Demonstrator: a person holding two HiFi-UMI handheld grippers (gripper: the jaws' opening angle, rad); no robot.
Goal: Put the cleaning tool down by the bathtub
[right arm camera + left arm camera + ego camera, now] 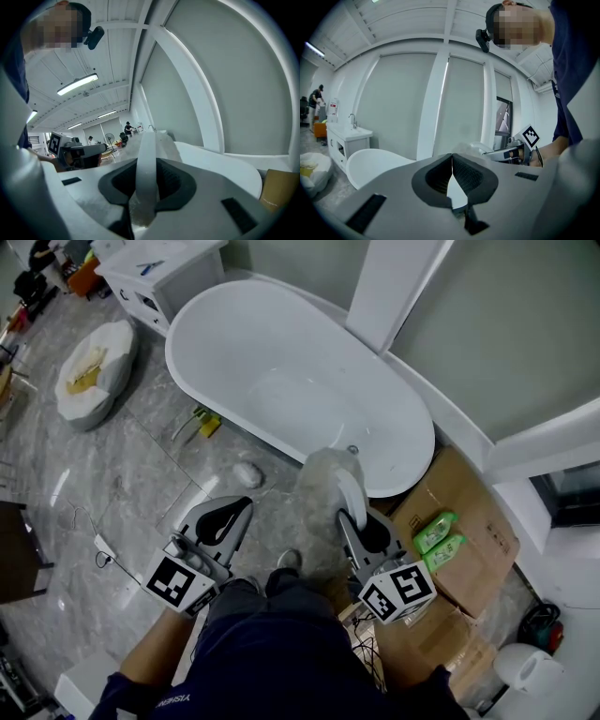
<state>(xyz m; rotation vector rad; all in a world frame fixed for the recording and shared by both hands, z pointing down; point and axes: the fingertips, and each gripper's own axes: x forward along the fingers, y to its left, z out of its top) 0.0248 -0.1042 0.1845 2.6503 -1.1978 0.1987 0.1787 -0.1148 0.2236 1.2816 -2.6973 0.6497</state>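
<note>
- While the right gripper clamps the cleaning tool by its white handle, jaws part-closed, the tool hangs by the bathtub, at 12 o'clock.
- Left gripper: jaws together, empty.
- Cardboard box, 3 o'clock: two green packs on top, print unreadable.
- White bag, 10 o'clock: something yellow inside.

Grey marbled floor, white sink cabinet, cardboard boxes at right.
</note>
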